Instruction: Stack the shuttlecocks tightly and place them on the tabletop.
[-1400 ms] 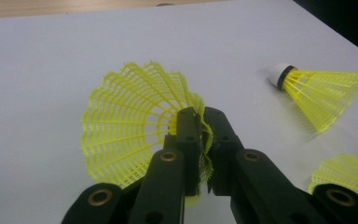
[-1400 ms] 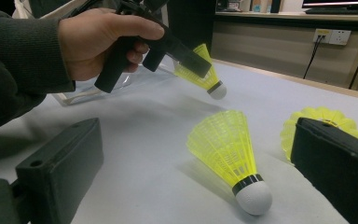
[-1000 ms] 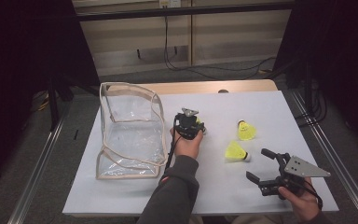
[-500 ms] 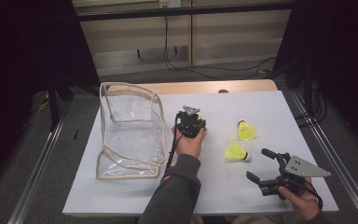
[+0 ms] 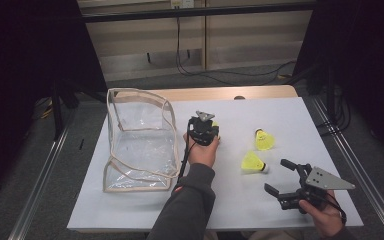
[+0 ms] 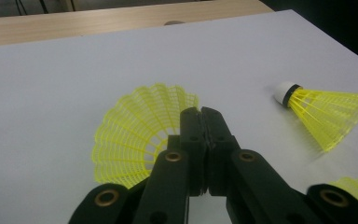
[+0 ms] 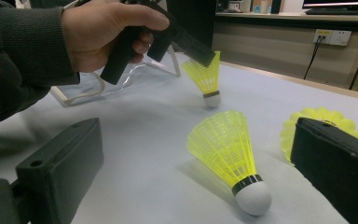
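Observation:
My left gripper (image 5: 206, 131) stands over the middle of the white table (image 5: 230, 200), jaws down. Its jaws (image 6: 200, 116) have just been closing and are shut on the skirt rim of a yellow shuttlecock (image 6: 135, 137). That shuttlecock (image 7: 207, 77) stands upright with its cork on the table. Two more yellow shuttlecocks (image 5: 264, 140) (image 5: 254, 163) lie to the right. My right gripper (image 5: 277, 175) rests open near the front right corner, and the nearer shuttlecock (image 7: 228, 154) lies ahead of its wide jaws, untouched.
A clear plastic bag with beige trim (image 5: 140, 140) stands open on the left of the table. A wooden strip (image 5: 220, 93) runs along the far edge. The third shuttlecock (image 7: 321, 121) sits partly behind my right jaw.

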### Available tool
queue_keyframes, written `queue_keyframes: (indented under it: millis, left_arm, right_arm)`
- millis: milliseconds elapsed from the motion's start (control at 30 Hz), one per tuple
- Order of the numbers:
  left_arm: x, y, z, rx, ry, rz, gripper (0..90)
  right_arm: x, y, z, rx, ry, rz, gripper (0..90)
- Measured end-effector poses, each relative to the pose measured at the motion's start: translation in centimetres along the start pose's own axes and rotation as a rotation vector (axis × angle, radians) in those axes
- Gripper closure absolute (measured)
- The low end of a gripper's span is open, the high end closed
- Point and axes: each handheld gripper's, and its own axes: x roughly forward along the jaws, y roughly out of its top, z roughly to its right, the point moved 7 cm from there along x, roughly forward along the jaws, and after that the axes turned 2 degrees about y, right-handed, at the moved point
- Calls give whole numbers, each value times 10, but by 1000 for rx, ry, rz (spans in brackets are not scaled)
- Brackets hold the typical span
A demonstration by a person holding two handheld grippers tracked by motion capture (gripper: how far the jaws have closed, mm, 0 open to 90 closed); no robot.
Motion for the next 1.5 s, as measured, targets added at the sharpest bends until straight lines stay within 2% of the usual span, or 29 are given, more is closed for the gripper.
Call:
queue_keyframes:
  millis: [333,767,833,900,1067,1133,1267,1500]
  left_arm:
    - [-5,1,-6,17,32,-5,887]
    - [-8,2,-14,9,72,0,887]
    - [-9,2,-16,25,81,-7,887]
    - [-6,-1,-16,23,75,-27,887]
    - [-3,-1,-11,5,53,-19,869]
    - [-2,1,-9,-5,48,-8,782]
    - [1,1,-3,-14,0,-2,769]
    - [5,0,7,-23,-41,0,764]
  right_arm:
    - [0,0,0,0,2,0,20]
    - [0,0,0,-5,-1,2,20]
    - [0,0,1,-6,-1,2,20]
    - [0,0,0,-4,0,2,20]
    - [0,0,0,-3,2,-1,20]
    - [0,0,0,-4,0,1,20]
    - [0,0,0,-2,1,0,20]
    - [0,0,0,-1,5,0,20]
